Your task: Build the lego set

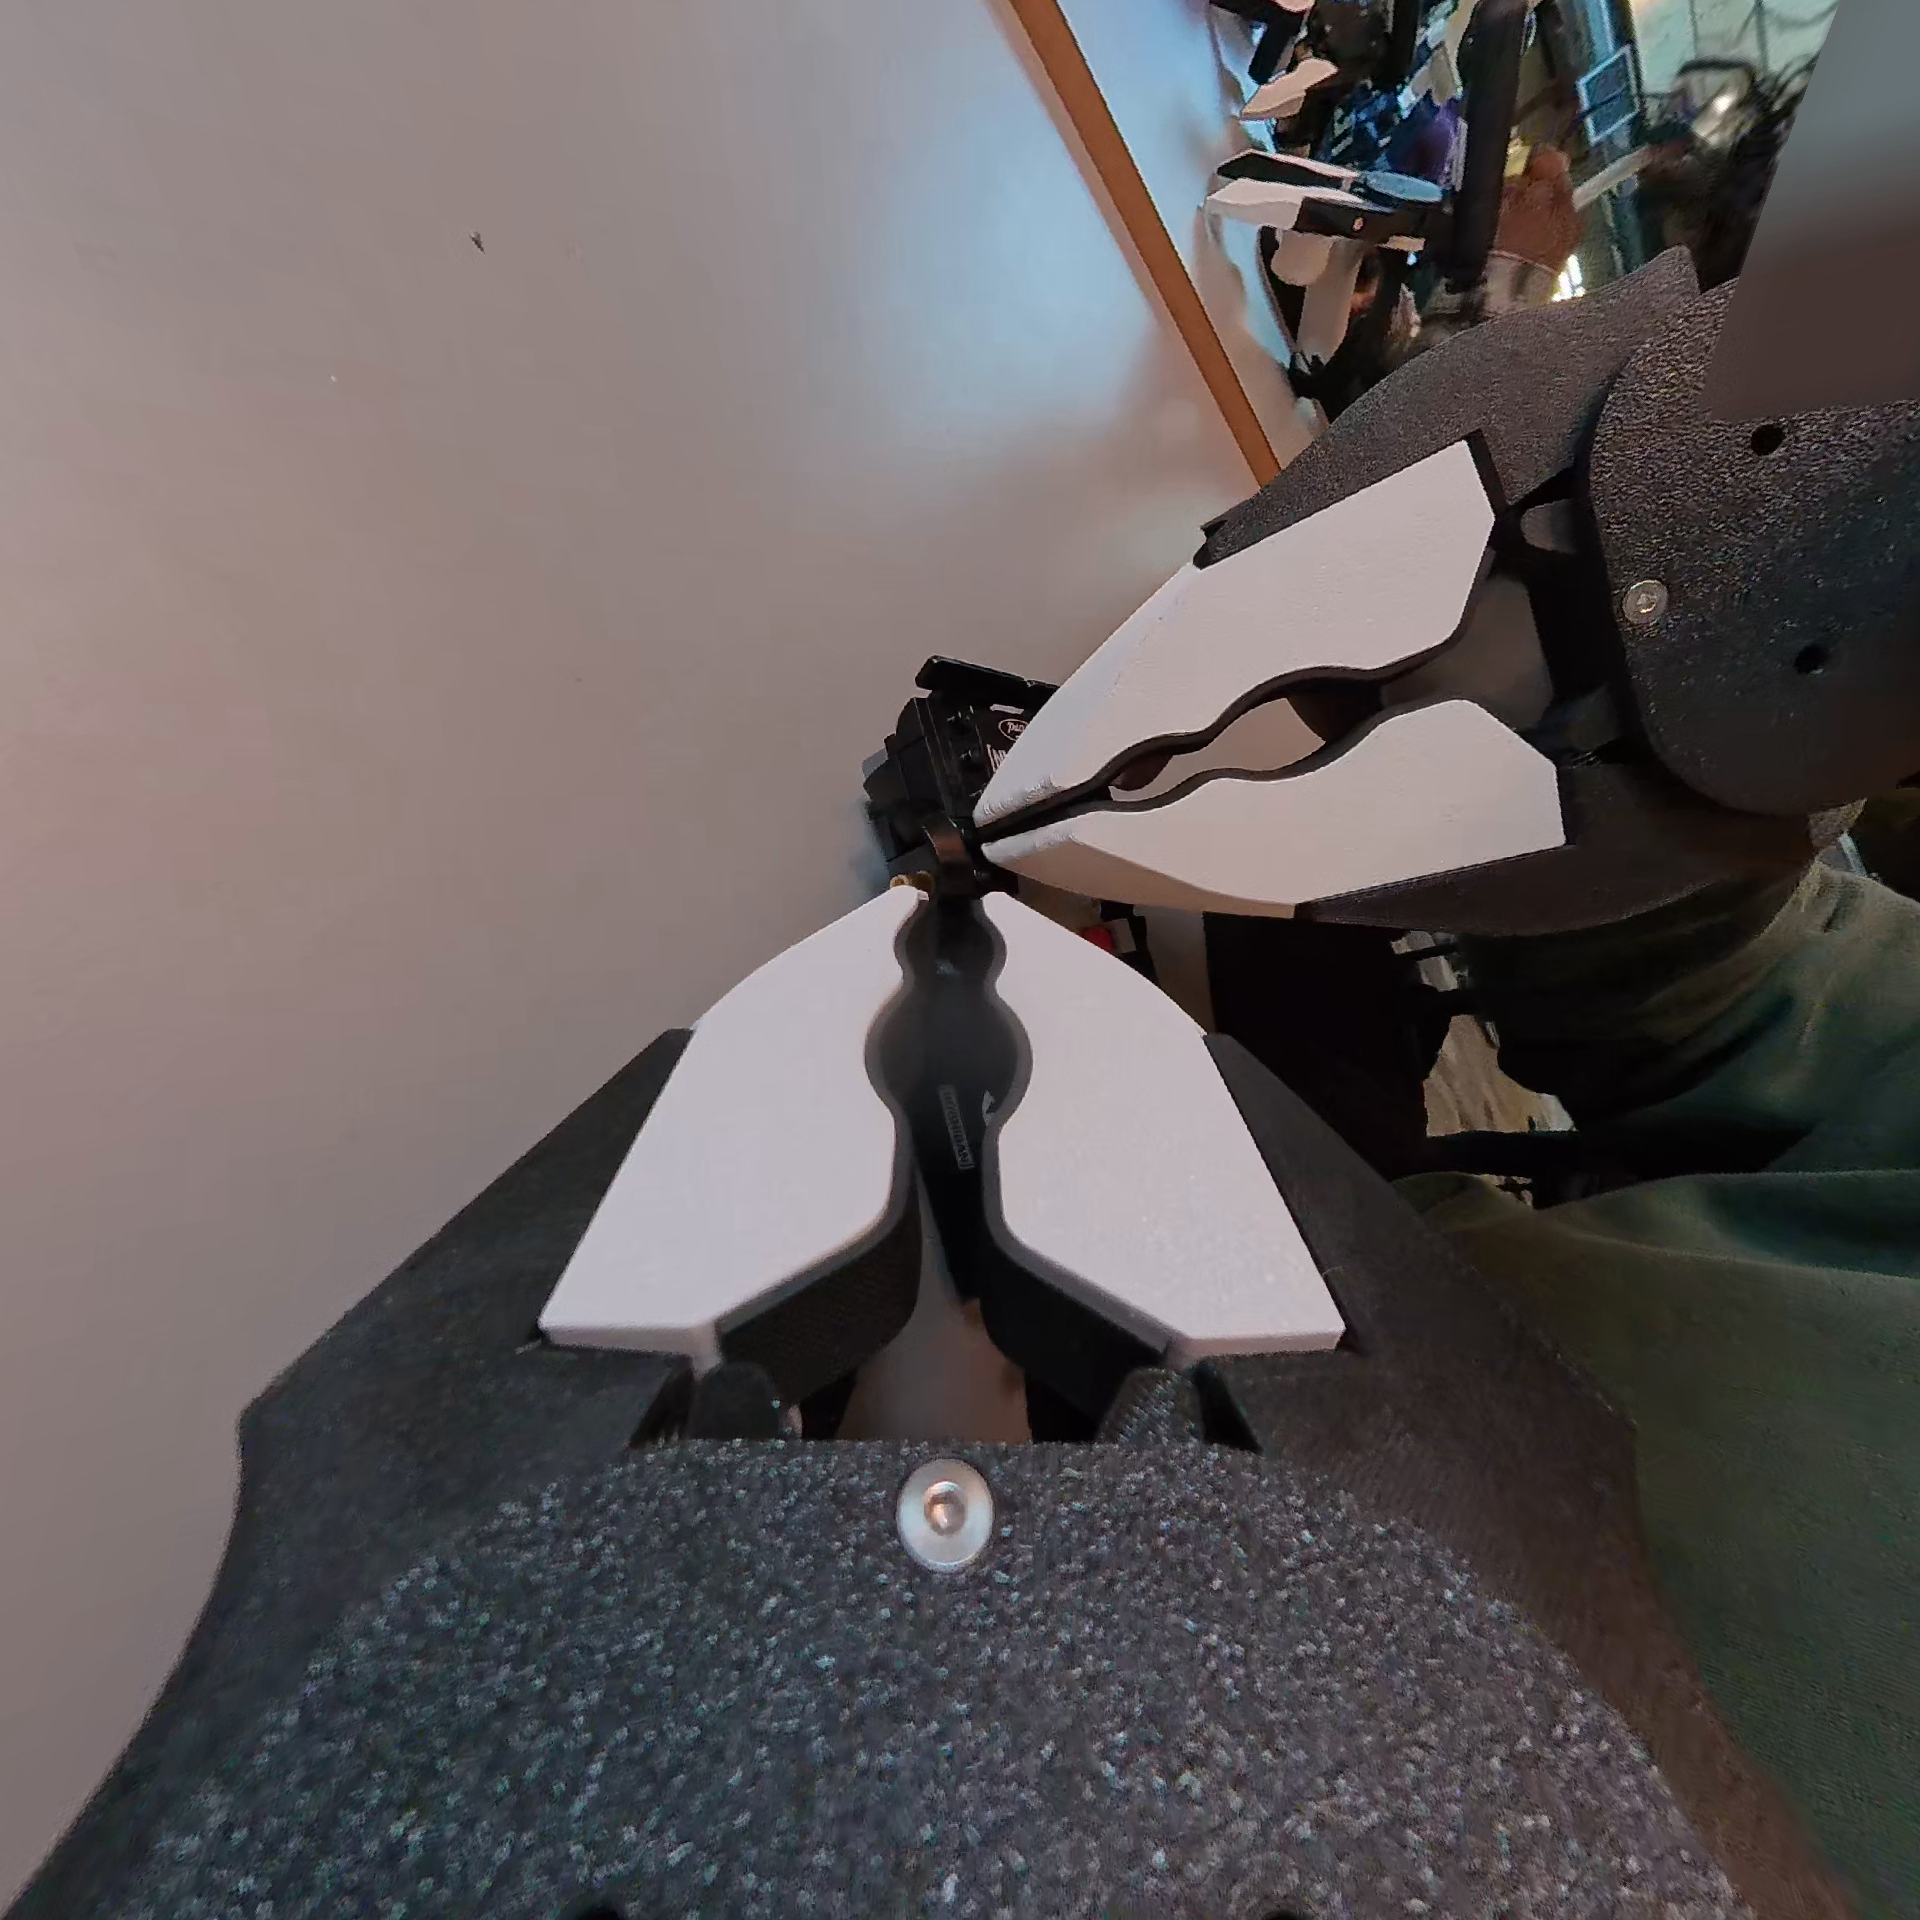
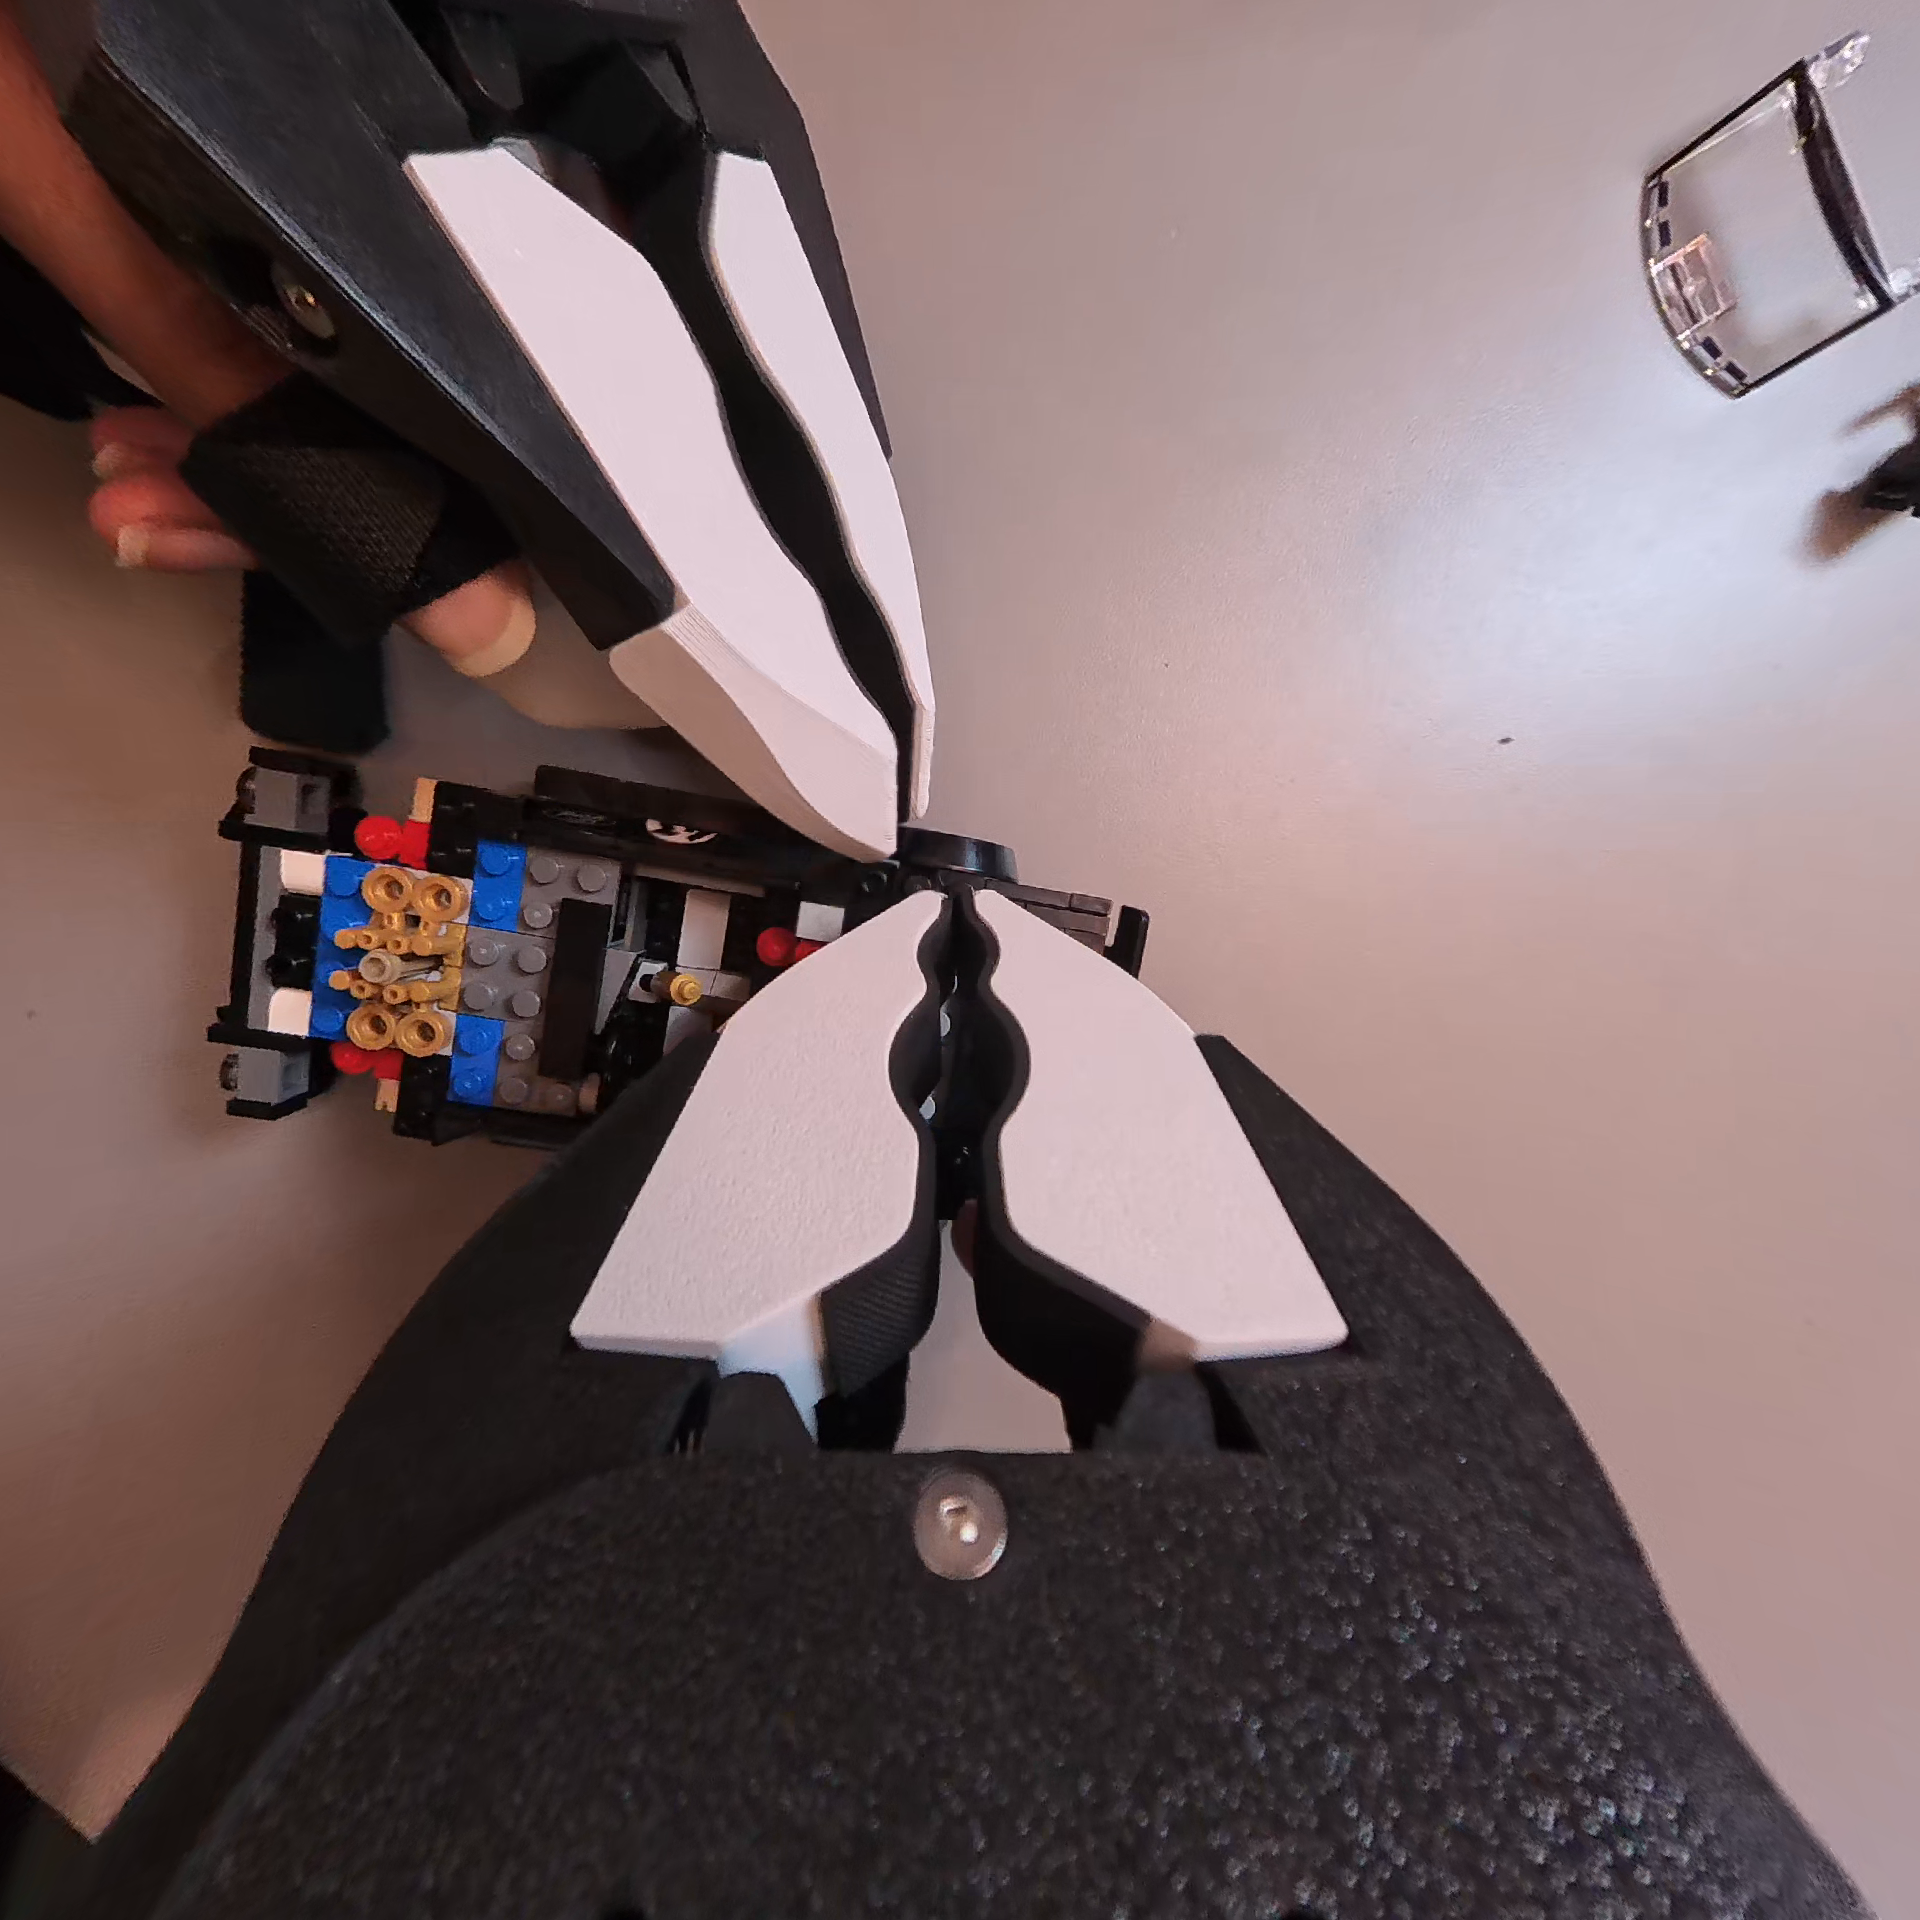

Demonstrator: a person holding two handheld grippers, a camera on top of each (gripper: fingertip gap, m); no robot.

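Note:
The part-built lego car (image 2: 499,966), black with blue, grey and gold bricks on top, lies on the grey table. Only its black end (image 1: 940,743) shows in the left wrist view. My left gripper (image 1: 951,902) is shut on a thin black piece (image 1: 958,1143) that runs back between its fingers. It enters the right wrist view from the upper left (image 2: 912,821). My right gripper (image 2: 951,902) is shut, and its tips pinch a small black round piece (image 2: 961,854) at the car's front end. In the left wrist view the right gripper (image 1: 982,831) meets my left tips there.
A clear windshield piece (image 2: 1766,229) lies on the table at the upper right, with a small dark piece (image 2: 1891,473) at the right edge. A hand (image 2: 468,613) holds the left gripper. The table's wooden edge (image 1: 1143,218) and cluttered room lie beyond.

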